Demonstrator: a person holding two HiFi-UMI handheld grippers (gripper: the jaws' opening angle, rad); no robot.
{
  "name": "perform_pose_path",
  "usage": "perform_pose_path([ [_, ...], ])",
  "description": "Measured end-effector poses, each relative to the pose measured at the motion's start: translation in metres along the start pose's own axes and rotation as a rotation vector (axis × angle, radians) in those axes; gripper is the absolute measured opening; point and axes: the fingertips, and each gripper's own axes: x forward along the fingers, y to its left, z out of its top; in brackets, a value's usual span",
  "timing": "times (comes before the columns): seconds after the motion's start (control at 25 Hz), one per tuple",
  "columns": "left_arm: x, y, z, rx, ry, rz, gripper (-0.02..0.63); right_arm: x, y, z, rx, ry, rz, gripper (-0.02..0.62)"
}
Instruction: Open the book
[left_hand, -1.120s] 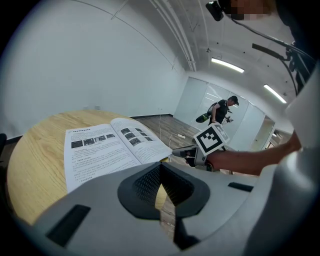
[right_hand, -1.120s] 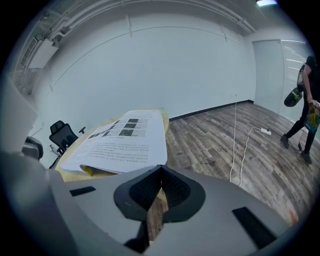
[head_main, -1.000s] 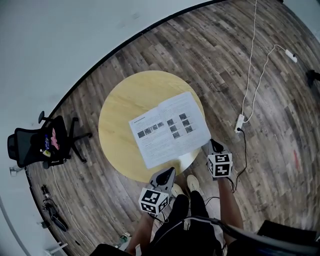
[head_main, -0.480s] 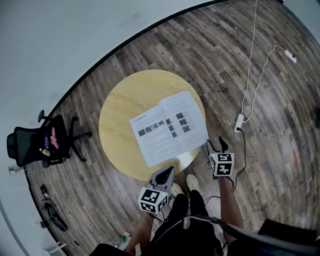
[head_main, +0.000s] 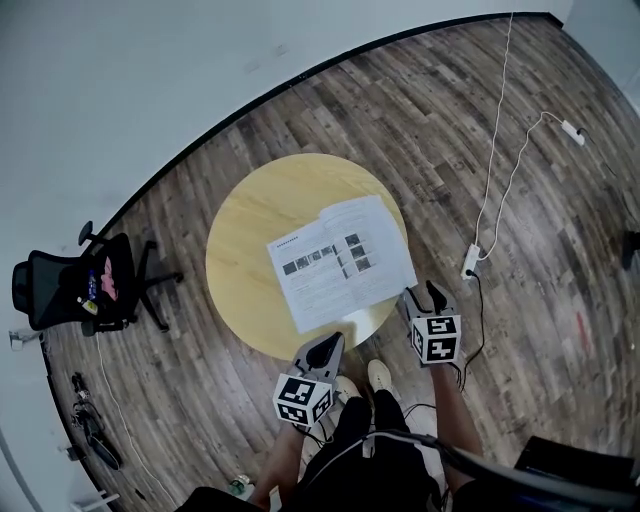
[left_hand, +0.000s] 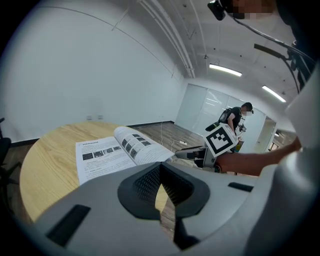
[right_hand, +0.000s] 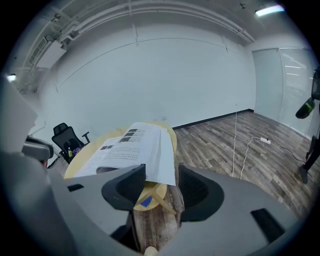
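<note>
The book (head_main: 340, 262) lies open on the round yellow table (head_main: 250, 220), its pages printed with text and small photos. My right gripper (head_main: 419, 290) hovers off the table's near right edge, open, with nothing pressed between its pads. In the right gripper view the book (right_hand: 130, 145) spreads ahead, and its near page corner overhangs the table just beyond the right gripper (right_hand: 161, 175). My left gripper (head_main: 330, 342) is shut and empty at the table's near edge. From the left gripper (left_hand: 160, 170) the book (left_hand: 107, 152) lies ahead to the left.
A black office chair (head_main: 70, 285) stands left of the table. A white cable and power strip (head_main: 468, 262) run across the wood floor on the right. The person's shoes (head_main: 380, 375) are under the near edge. Another person (left_hand: 232, 117) stands far back in the room.
My right gripper's jaws, shut at the book's near right corner a second ago, have opened. Both grippers have lifted and drawn back a little. The book stays open.
</note>
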Motion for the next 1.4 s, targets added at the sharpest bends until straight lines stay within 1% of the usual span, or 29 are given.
perform_pose_path([
  [0.04, -0.003, 0.0, 0.002, 0.001, -0.009, 0.002, -0.002, -0.005, 0.004, 0.004, -0.011, -0.01, 0.001, 0.213],
  [0.08, -0.006, -0.001, 0.004, 0.002, -0.018, 0.004, -0.002, -0.01, 0.008, 0.007, -0.023, -0.02, -0.004, 0.183],
  [0.16, -0.013, -0.003, 0.009, 0.006, -0.035, 0.004, -0.002, -0.022, 0.013, 0.015, -0.047, -0.046, -0.032, 0.109],
  [0.24, -0.02, -0.005, 0.014, 0.012, -0.056, 0.003, -0.002, -0.033, 0.016, 0.023, -0.056, -0.08, -0.057, 0.018],
  [0.28, -0.024, -0.006, 0.016, 0.016, -0.066, 0.004, -0.002, -0.038, 0.019, 0.027, -0.055, -0.094, -0.06, 0.005],
  [0.48, -0.046, -0.009, 0.028, 0.031, -0.114, 0.019, -0.002, -0.06, 0.037, 0.04, -0.054, -0.132, -0.039, 0.005],
  [0.6, -0.063, -0.007, 0.041, 0.053, -0.152, 0.036, -0.002, -0.07, 0.056, 0.054, -0.058, -0.162, -0.009, 0.005],
  [0.84, -0.103, 0.009, 0.076, 0.08, -0.249, 0.104, -0.002, -0.086, 0.123, 0.099, -0.135, -0.239, 0.093, 0.005],
  [1.12, -0.166, 0.034, 0.115, 0.104, -0.368, 0.202, -0.003, -0.104, 0.203, 0.141, -0.219, -0.316, 0.198, 0.005],
  [1.4, -0.228, 0.064, 0.132, 0.109, -0.465, 0.314, -0.002, -0.127, 0.276, 0.163, -0.295, -0.381, 0.303, 0.005],
])
